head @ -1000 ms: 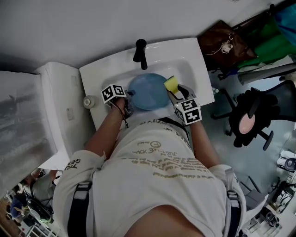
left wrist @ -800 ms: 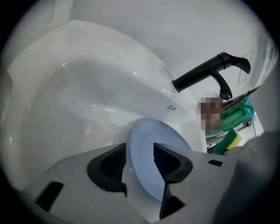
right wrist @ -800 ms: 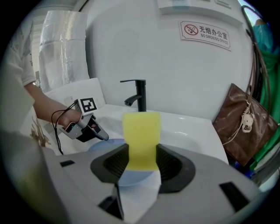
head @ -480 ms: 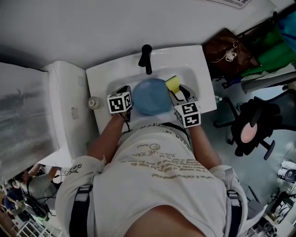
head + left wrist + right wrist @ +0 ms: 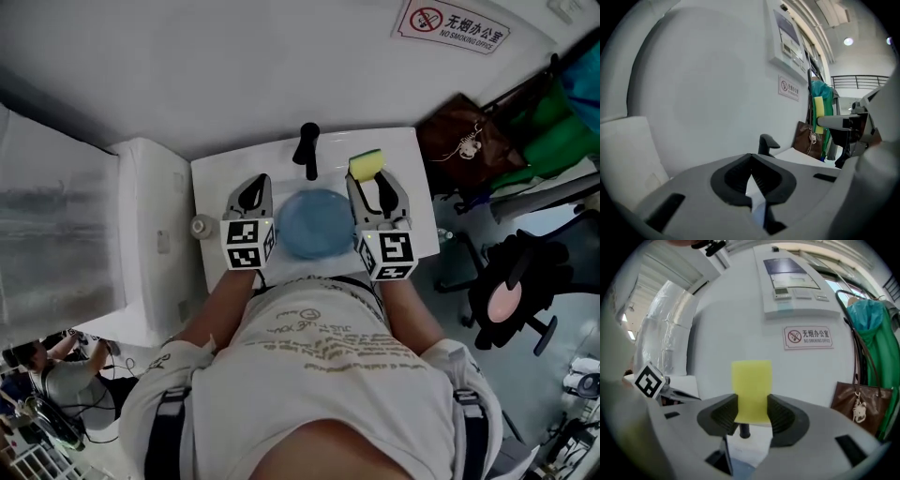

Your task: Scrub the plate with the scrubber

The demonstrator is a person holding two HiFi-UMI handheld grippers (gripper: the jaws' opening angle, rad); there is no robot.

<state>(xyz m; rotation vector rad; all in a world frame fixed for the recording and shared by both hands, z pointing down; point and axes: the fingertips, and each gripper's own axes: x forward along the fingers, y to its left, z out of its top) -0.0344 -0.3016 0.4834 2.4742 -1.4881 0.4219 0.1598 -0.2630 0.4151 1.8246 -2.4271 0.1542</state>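
2 grippers are held side by side above the sink (image 5: 212, 184), both well clear of the work. Below and between them the blue plate (image 5: 314, 223) lies in the basin, touched by neither tool.

The left gripper (image 5: 254, 184) is closed. Its jaws have just been closing and nothing sits between them, so it steadies nothing at present.

The right gripper (image 5: 751, 409) is clamped on the yellow scrubber (image 5: 751, 380), which stands upright and projects past the pads. That leaves its far end free for wiping. In my judgement the tool is kept ready, but no scrubbing contact exists at this moment.

Beyond the plate stands the black faucet (image 5: 307, 150), then the white wall.
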